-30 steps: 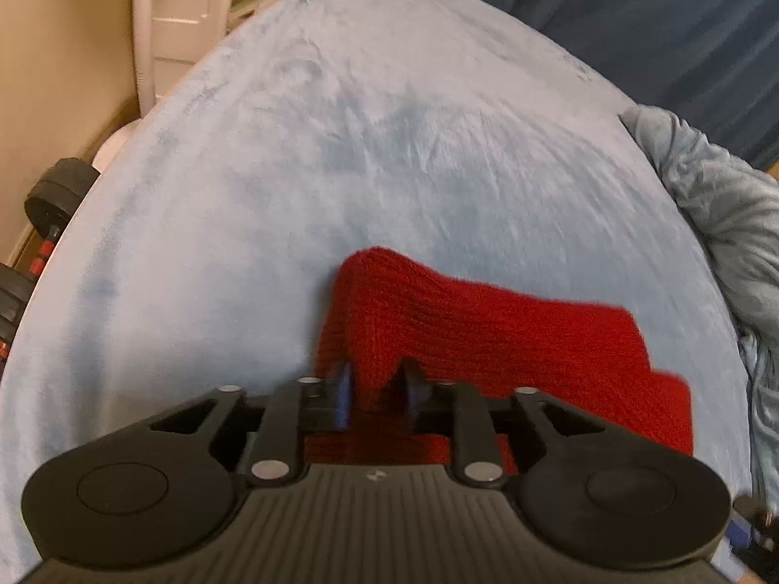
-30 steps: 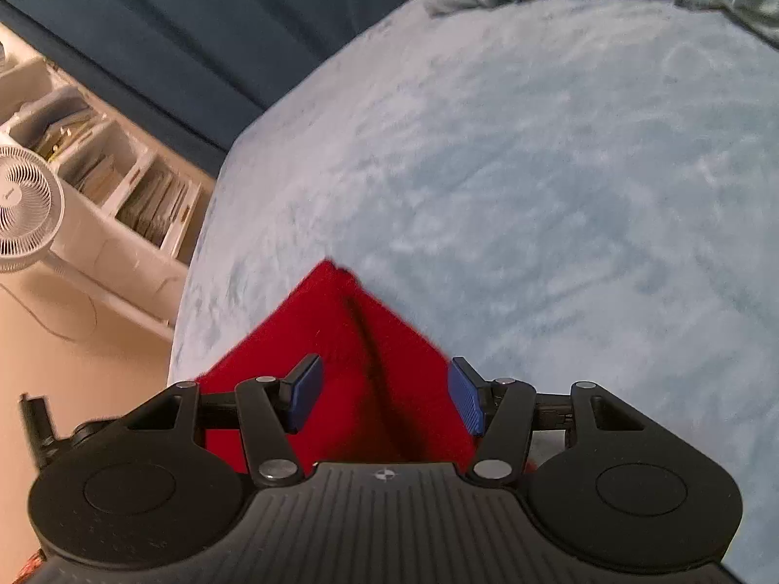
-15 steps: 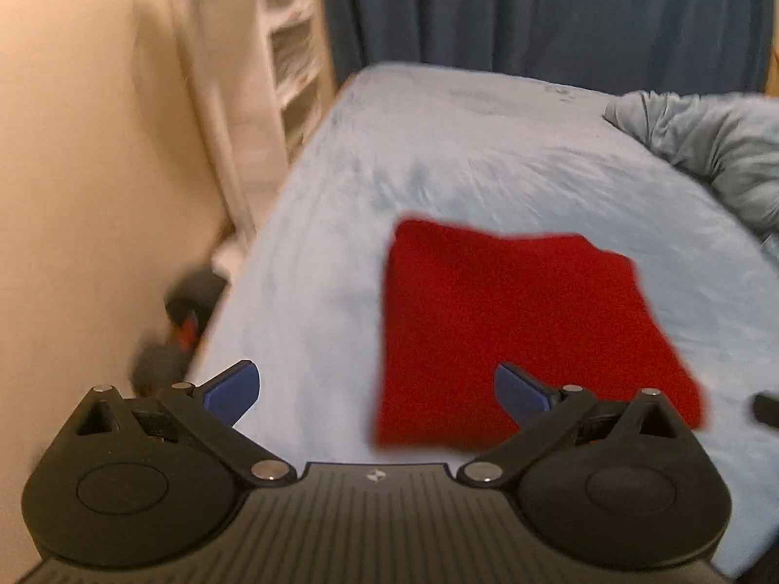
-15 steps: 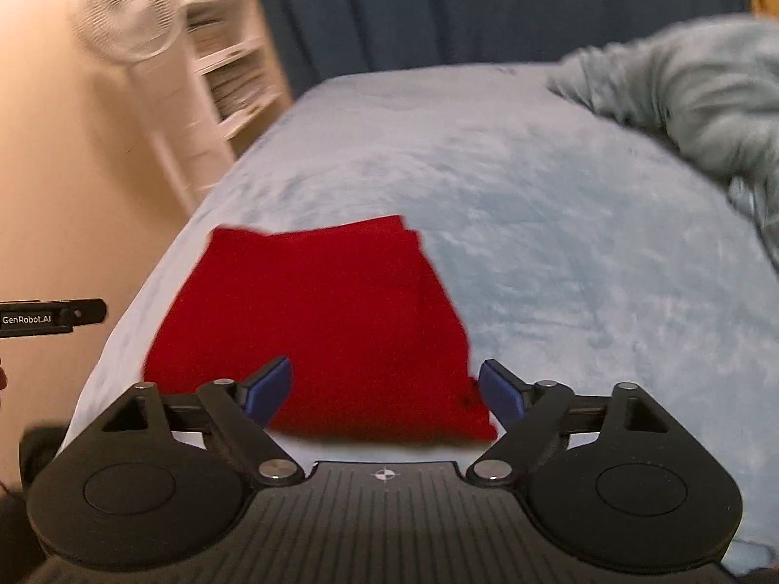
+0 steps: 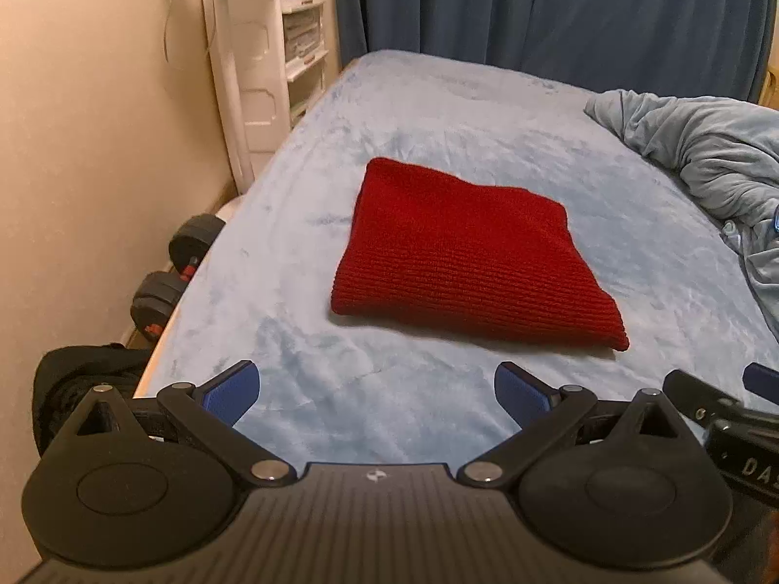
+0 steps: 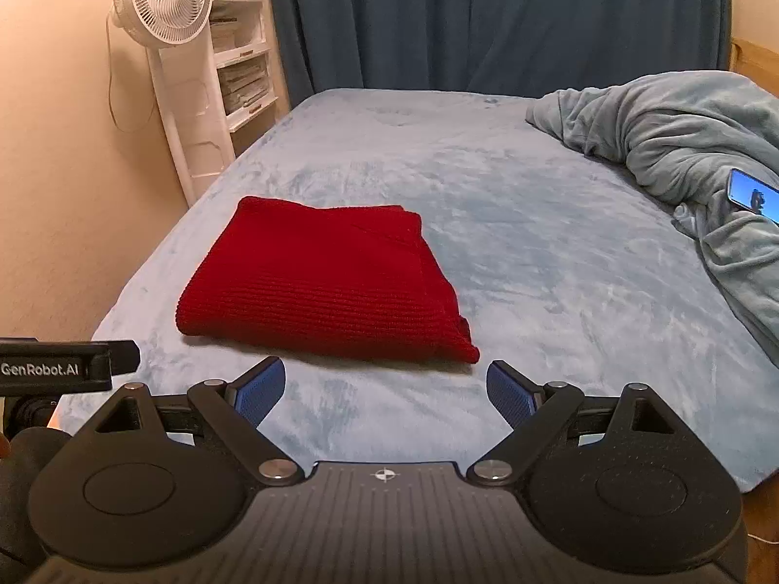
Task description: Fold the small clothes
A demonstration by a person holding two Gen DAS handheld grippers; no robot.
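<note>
A red knitted garment lies folded into a flat rectangle on the light blue bed. It also shows in the right wrist view, toward the bed's left side. My left gripper is open and empty, held back from the garment's near edge. My right gripper is open and empty too, just short of the garment's near right corner. Neither gripper touches the cloth.
A bunched grey-blue blanket with a phone on it lies at the bed's right. A white standing fan and shelves stand left of the bed by the wall. Dumbbells lie on the floor. Dark blue curtains hang behind.
A second ago my left gripper was shut on the red garment and the right hovered open over it. Both have since let go and pulled back, leaving it folded flat.
</note>
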